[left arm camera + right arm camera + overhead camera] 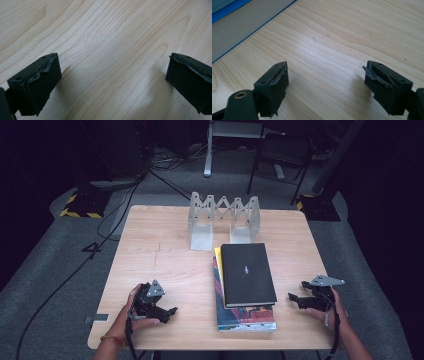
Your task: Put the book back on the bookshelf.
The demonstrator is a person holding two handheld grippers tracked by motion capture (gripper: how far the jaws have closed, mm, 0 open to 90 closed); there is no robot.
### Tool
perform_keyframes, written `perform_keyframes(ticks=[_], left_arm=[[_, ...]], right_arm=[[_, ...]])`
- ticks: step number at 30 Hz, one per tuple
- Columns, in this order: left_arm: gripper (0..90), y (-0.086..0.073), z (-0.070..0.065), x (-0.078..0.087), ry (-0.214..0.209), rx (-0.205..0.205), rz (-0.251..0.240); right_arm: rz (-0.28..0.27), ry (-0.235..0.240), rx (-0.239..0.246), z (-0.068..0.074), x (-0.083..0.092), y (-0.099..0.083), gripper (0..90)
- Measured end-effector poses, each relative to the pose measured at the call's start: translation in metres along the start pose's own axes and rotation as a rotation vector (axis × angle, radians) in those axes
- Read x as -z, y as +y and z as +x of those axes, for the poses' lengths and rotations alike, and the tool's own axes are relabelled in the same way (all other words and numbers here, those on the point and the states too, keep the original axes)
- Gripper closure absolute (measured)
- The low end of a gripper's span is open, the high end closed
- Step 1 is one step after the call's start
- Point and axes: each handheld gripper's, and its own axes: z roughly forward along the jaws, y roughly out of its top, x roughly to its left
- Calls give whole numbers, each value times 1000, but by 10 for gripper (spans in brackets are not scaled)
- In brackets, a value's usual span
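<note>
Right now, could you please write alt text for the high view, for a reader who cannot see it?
A stack of books, a black one on top, lies on a wooden table, with the left tongs and right tongs resting open on either side, each held in a hand. A folding metal book rack stands empty behind the books.

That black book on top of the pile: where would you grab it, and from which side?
The black book lies flat on the colourful book, so its faces offer no hold. Probably best is its right long edge, reached level from the right by the open right gripper, one jaw above and one below; the lower jaw would first have to work in under the cover.
</note>
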Motion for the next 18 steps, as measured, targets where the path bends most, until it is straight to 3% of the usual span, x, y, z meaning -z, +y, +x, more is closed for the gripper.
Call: perform_keyframes(ticks=[10, 15, 17, 18], left_arm=[[3, 0, -1, 0, 11, 5, -1], [5, 0, -2, 0, 16, 14, -2], [6, 0, -2, 1, 20, 15, -1], [6, 0, -2, 1, 20, 15, -1]], right_arm=[[28, 18, 18, -1, 5, -1, 204], [-4, 86, 29, 6, 20, 7, 244], [-24, 132, 67, 16, 31, 13, 262], [-24, 132, 67, 16, 31, 13, 262]])
